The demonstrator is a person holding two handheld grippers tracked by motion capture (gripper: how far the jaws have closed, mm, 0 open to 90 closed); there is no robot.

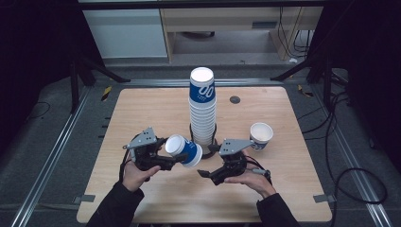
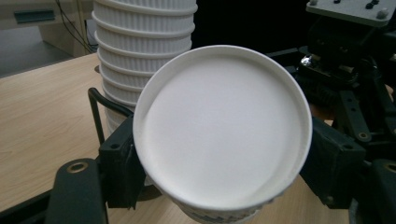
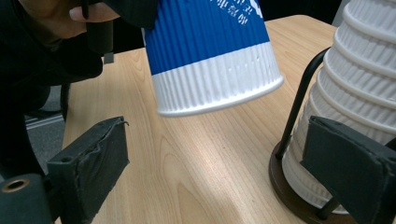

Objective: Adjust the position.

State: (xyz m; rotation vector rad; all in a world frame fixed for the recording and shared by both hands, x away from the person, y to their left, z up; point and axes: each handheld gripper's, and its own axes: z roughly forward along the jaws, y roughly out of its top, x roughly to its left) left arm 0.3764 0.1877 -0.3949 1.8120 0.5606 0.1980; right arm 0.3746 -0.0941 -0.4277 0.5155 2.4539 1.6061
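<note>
Light falls from above onto the table point(image 1: 142, 198), leaving the floor and corners around it dim. The high view is soft and slightly grainy. In the left gripper view the cup point(image 2: 223, 128) glares white, nearly featureless. The near jaws blur in both gripper views.

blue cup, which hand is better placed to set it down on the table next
Left. The left gripper already clamps the blue cup on its side, just left of the cup stack. The right gripper is open with nothing between its pads.
</note>
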